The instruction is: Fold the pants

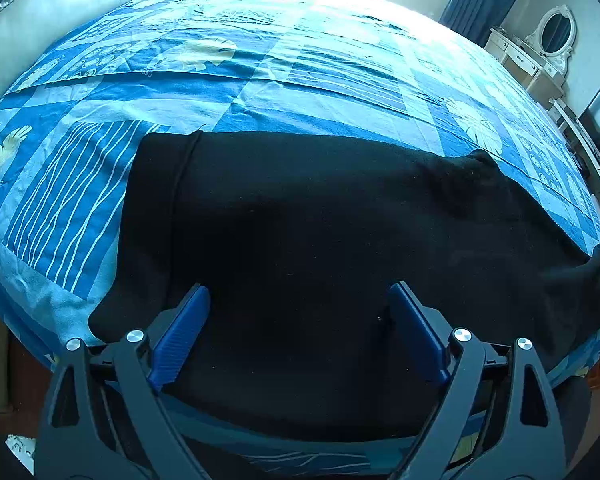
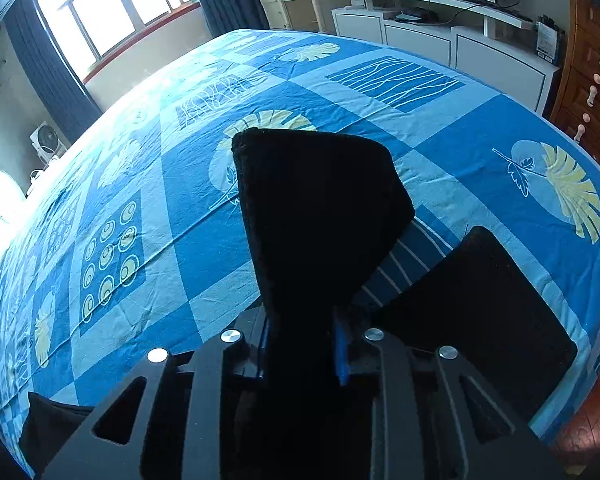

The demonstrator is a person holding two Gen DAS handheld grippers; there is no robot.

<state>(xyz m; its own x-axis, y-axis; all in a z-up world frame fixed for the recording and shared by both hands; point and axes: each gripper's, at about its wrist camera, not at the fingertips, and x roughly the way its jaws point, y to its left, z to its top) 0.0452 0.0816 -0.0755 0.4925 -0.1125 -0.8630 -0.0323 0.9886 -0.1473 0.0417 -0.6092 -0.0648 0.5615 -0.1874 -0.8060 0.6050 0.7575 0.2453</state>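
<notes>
Black pants (image 1: 300, 208) lie flat across the blue patterned bed sheet (image 1: 260, 92), waistband end to the left. My left gripper (image 1: 298, 288) hovers over their near part, its blue pads (image 1: 188, 320) wide apart and open with only flat cloth below. In the right wrist view, my right gripper (image 2: 302, 320) is shut on a black pant leg (image 2: 316, 208), which stands up from the jaws and hides much of the bed behind. The other leg (image 2: 480, 304) lies flat on the sheet (image 2: 180, 240) to the right.
A pale padded headboard (image 1: 60, 20) runs along the far left. A cream dressing table with an oval mirror (image 1: 540, 52) stands at the right. A white cabinet with a TV (image 2: 440, 40) and wooden drawers (image 2: 588, 80) stand past the bed's foot. A window (image 2: 112, 12) is at the left.
</notes>
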